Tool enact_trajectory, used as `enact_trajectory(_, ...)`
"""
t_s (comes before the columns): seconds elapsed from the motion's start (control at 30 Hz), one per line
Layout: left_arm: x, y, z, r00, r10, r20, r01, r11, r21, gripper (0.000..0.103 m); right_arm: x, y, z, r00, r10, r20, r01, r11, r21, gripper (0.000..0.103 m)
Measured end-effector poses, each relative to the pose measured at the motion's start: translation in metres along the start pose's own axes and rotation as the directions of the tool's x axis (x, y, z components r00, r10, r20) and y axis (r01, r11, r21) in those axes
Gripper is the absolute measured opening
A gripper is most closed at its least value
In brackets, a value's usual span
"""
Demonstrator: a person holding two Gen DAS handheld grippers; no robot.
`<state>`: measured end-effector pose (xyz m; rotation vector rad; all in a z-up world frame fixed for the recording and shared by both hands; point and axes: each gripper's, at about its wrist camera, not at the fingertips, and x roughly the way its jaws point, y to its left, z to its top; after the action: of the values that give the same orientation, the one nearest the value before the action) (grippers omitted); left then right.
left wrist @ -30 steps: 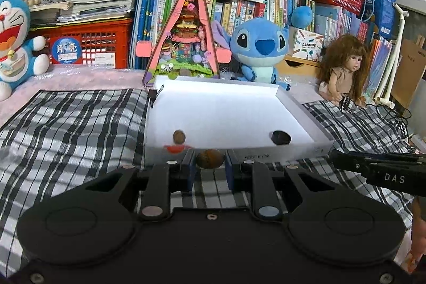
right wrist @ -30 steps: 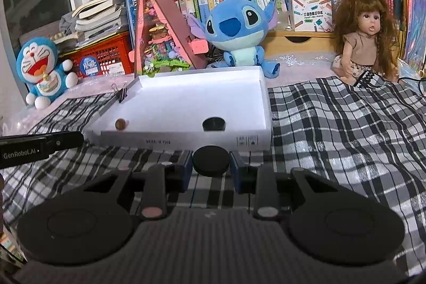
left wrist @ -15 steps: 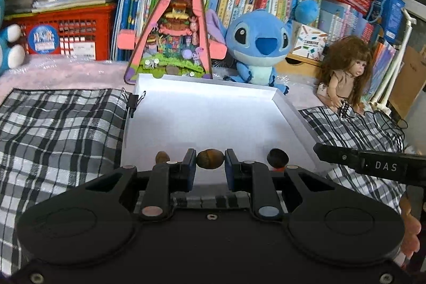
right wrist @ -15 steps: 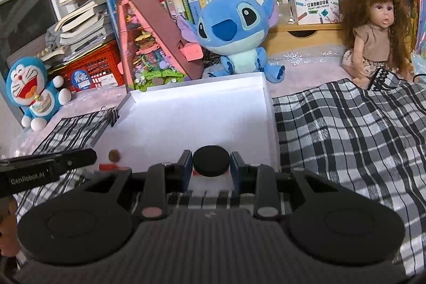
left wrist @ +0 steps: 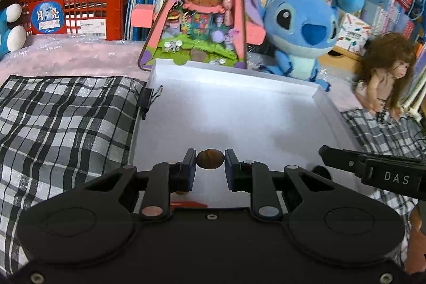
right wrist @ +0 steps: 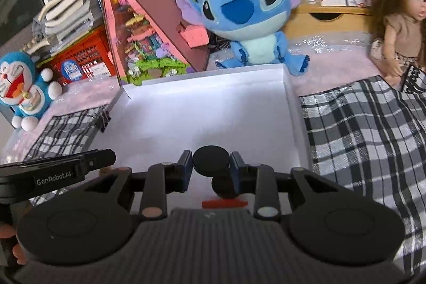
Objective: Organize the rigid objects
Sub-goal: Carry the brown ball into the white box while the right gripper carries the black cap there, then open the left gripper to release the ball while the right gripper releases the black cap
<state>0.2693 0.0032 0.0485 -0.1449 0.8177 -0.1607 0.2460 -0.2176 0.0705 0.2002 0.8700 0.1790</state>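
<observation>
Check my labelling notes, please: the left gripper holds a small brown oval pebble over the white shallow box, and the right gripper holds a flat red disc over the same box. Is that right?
One detail is wrong. The right gripper holds a flat black disc, not a red one, as the right wrist view shows. The rest stands: the left gripper holds the small brown oval pebble over the white shallow box.

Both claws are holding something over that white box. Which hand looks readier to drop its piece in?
Probably the right. Its gripper holds the black disc over the white box, just above another black piece already inside. The left gripper with its brown stone is nearly as ready.
</observation>
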Motion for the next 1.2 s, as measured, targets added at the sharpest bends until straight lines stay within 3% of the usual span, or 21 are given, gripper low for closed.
enact_trajectory(0.47,0.022,0.003,0.001,0.999,0.032,-0.025,-0.031,0.999,0.017,0.021,0.042,0.003,0.007,0.994,-0.099,-0.048,0.097,0.994,-0.054,0.036)
enact_trajectory(1.2,0.024,0.003,-0.008,0.996,0.088,-0.002,-0.088,0.994,0.060,0.022,0.045,0.003,-0.003,0.991,-0.123,-0.048,0.118,0.989,-0.094,0.039)
